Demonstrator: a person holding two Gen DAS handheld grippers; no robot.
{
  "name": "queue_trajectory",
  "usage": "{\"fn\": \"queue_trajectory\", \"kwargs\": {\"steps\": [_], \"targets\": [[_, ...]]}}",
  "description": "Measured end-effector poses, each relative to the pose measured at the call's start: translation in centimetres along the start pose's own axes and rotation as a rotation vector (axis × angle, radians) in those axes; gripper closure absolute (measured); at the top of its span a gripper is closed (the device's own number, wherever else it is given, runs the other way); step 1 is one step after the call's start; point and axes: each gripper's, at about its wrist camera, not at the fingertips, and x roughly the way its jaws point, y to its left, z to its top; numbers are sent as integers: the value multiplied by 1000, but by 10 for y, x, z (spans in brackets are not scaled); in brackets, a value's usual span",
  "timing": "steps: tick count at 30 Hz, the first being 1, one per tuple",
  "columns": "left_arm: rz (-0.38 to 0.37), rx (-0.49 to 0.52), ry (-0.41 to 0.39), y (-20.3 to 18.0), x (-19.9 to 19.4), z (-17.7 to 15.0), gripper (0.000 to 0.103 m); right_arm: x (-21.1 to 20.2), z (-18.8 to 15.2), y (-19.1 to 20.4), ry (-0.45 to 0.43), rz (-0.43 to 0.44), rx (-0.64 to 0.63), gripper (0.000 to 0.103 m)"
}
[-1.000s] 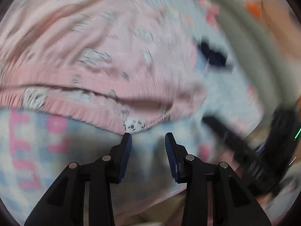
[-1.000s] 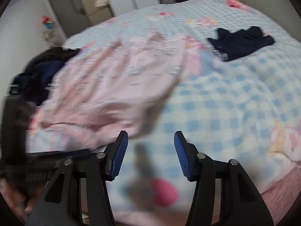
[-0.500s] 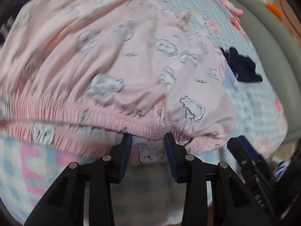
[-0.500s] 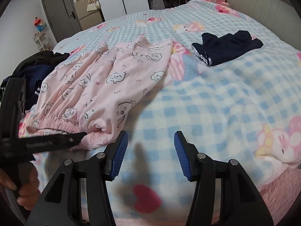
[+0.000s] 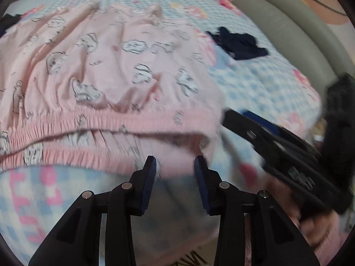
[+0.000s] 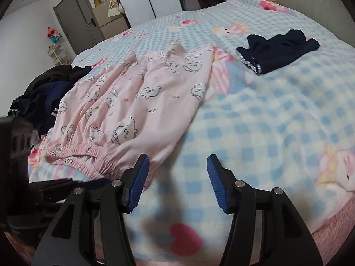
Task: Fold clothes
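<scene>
Pink pyjama trousers (image 5: 106, 71) with a cartoon print lie spread on the blue checked bed blanket (image 5: 261, 84), elastic waistband toward me. My left gripper (image 5: 175, 166) is open and empty, its tips just short of the waistband's right corner. The trousers also show in the right wrist view (image 6: 142, 97). My right gripper (image 6: 177, 170) is open and empty over the blanket (image 6: 266, 119), just right of the waistband; it also shows in the left wrist view (image 5: 250, 119), beside the waistband's right end.
A dark navy garment (image 6: 279, 48) lies on the blanket at the far right, also in the left wrist view (image 5: 239, 44). A heap of dark clothes (image 6: 42, 95) sits at the bed's left edge. A padded headboard (image 5: 295, 35) borders the bed. A door and cabinets (image 6: 88, 20) stand behind.
My left gripper has drawn back slightly from the waistband, which was between its tips half a second ago. My right gripper has come nearer the waistband's right end. Both stay open.
</scene>
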Motion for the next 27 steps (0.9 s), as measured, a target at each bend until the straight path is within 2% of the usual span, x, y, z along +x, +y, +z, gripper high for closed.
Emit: {"fn": "queue_trajectory", "kwargs": {"steps": [3,6,7,10,13,17,19,21,24,27], "targets": [[-29,-46,-57,13,-20,-1,65,-3,1,12,-31,27,-47,46],[1,-106,-95,33,-32,3,64,-1,-2,28,-46,75,-118,42],[24,-126,-105,39,-36,5,64,2,-4,33,-38,64,-142,42],[83,-188,-138,59,-48,7,64,21,-12,43,24,-53,-213,43],[124,-233,-177,73,-59,4,64,23,-9,23,37,-123,-124,44],[168,-243,-210,87,-71,-2,62,3,-1,-11,-29,-191,28,44],[180,-252,-218,96,-77,-6,62,-8,1,-21,-61,-163,82,44],[191,-261,-228,103,-82,-10,62,-18,0,-17,-92,-71,86,44],[298,-259,-274,108,-91,-14,62,-18,1,18,-101,26,-53,42],[391,-262,-314,114,-101,-16,62,9,-6,53,-28,-1,-197,41]]}}
